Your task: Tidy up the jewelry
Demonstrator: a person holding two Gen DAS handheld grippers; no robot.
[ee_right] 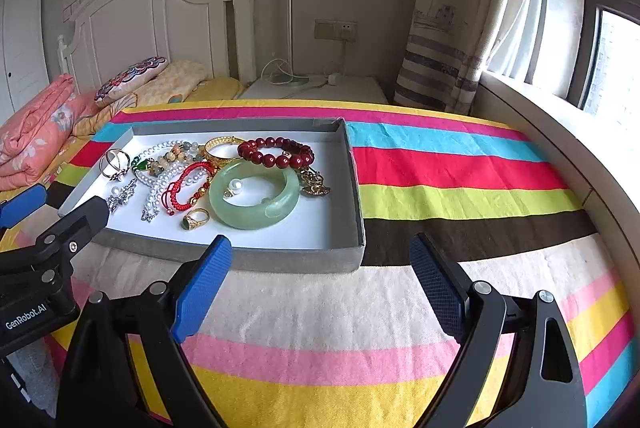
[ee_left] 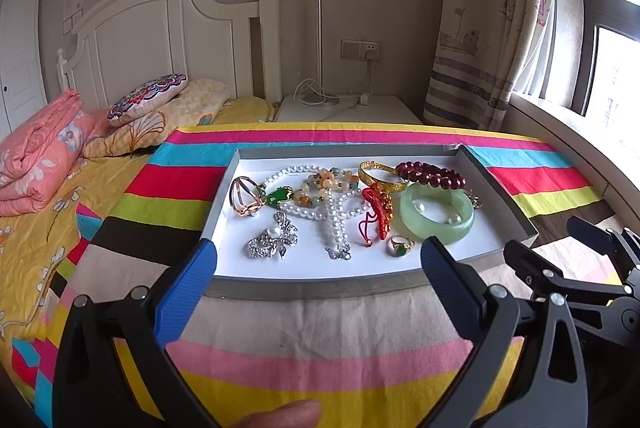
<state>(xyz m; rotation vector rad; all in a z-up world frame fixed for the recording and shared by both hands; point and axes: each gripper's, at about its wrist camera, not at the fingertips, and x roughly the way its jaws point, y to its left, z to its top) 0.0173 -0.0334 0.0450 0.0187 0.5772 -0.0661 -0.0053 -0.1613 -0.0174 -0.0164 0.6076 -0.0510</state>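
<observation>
Two wrist views, angled down, near — both share jewelry tray (ee_left: 224, 184).

The only legible text is "GenRobot.AI", printed in white on the black body of the left gripper (ee_right: 24, 206), as seen in the right wrist view. The lettering runs slightly uphill and lies left of the right gripper (ee_right: 320, 260), level with its blue left finger (ee_right: 202, 288). A paper notice (ee_left: 74, 2) hangs on the wall beyond the left gripper's left finger, beside the white headboard (ee_left: 160, 40); it bears dark lines of print too small to read. The curtain (ee_right: 452, 8) beyond the right gripper's right finger carries drawn ships, but no words can be made out there.
</observation>
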